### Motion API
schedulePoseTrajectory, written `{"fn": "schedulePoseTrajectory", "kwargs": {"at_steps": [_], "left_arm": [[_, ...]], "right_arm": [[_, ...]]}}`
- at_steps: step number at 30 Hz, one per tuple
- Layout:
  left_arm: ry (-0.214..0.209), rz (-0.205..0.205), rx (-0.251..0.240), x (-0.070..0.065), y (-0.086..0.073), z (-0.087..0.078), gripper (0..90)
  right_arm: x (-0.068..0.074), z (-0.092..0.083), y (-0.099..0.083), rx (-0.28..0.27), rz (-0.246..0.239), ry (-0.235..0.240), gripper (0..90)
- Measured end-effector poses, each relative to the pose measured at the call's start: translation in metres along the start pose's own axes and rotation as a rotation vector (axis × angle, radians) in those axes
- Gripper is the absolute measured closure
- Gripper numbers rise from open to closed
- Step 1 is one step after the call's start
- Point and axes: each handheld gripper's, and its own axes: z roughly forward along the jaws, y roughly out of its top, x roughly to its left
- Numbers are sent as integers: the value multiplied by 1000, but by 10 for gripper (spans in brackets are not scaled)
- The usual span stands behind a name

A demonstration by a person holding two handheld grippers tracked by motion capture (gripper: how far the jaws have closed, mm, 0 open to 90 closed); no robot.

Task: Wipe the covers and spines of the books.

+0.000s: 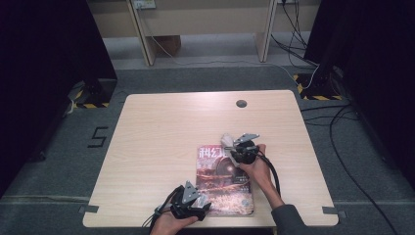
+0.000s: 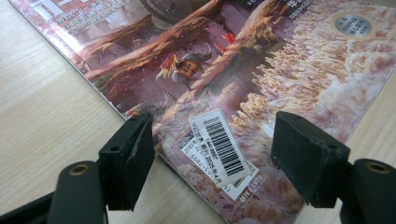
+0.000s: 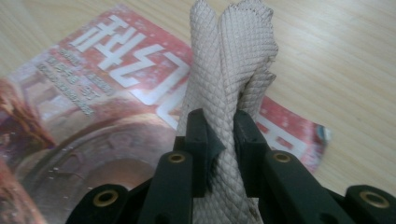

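A magazine with a red and brown cover lies flat on the table's near side, also seen as magazine and magazine. My left gripper is at its near left corner. In the left gripper view the left gripper stands open, its jaws on either side of a white barcode sticker, with nothing pinched. My right gripper hovers over the magazine's far right corner. It is the right gripper shut on a folded beige quilted cloth, which sticks up past the jaws; cloth.
The wooden table has a round cable hole near its far edge. Bare tabletop spreads to the left of and beyond the magazine. Cables lie on the grey floor at the right.
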Motion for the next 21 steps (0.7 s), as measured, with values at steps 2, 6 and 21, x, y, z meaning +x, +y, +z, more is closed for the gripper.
{"fn": "schedulePoseTrajectory", "kwargs": {"at_steps": [2, 6, 21], "left_arm": [[-1, 0, -2, 0, 0, 0, 288], [0, -1, -2, 0, 0, 0, 288], [-7, -3, 2, 1, 0, 0, 284]], "right_arm": [[3, 1, 1, 4, -15, -9, 788], [-1, 1, 1, 2, 10, -22, 780], [8, 7, 8, 6, 8, -28, 784]]}}
